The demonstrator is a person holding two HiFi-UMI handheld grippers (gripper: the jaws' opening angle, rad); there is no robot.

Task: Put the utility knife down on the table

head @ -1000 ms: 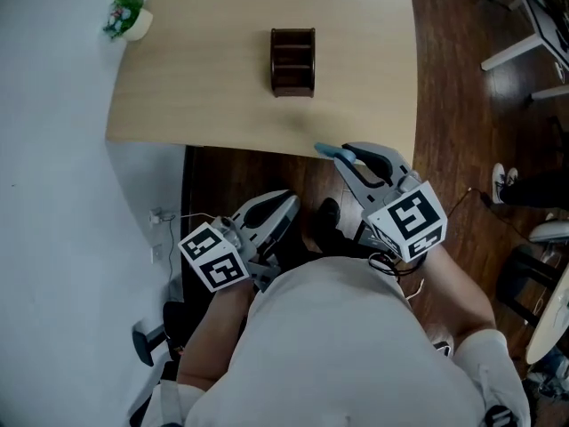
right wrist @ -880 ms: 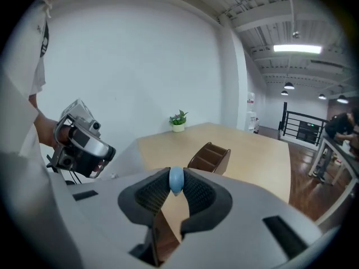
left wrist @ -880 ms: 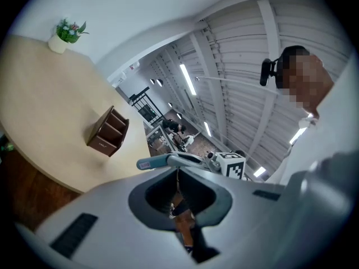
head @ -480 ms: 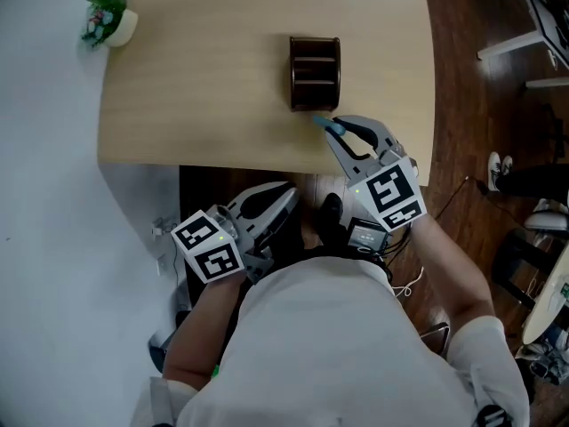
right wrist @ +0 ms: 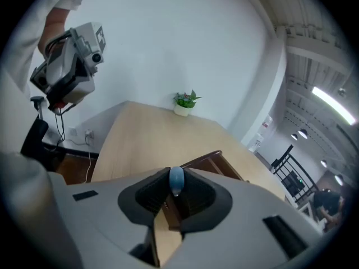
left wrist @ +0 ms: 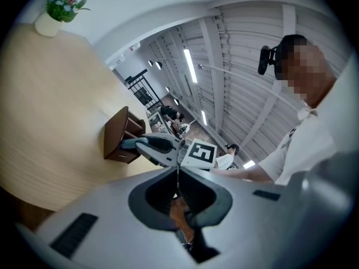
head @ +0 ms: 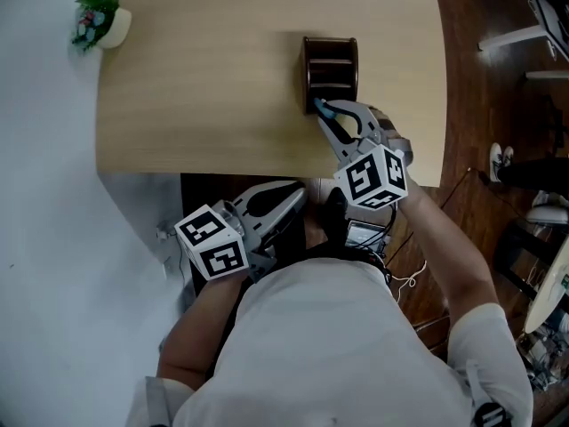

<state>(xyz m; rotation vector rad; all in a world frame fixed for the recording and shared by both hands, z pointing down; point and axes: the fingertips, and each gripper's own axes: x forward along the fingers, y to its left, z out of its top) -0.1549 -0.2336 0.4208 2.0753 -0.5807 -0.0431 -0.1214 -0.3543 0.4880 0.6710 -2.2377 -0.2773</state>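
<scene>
Over the table (head: 204, 87), the right hand-held gripper (head: 322, 112) clamps the blue utility knife (right wrist: 176, 181) between its jaws.

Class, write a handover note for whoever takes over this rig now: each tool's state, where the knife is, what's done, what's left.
Right tool: shut on the utility knife, blue end showing, over the table, close to the brown organizer.
Left tool: shut, empty, below the table's near edge.
Done: knife is over the table.
Left: lower it onto bare tabletop, open the jaws, withdraw.
</scene>
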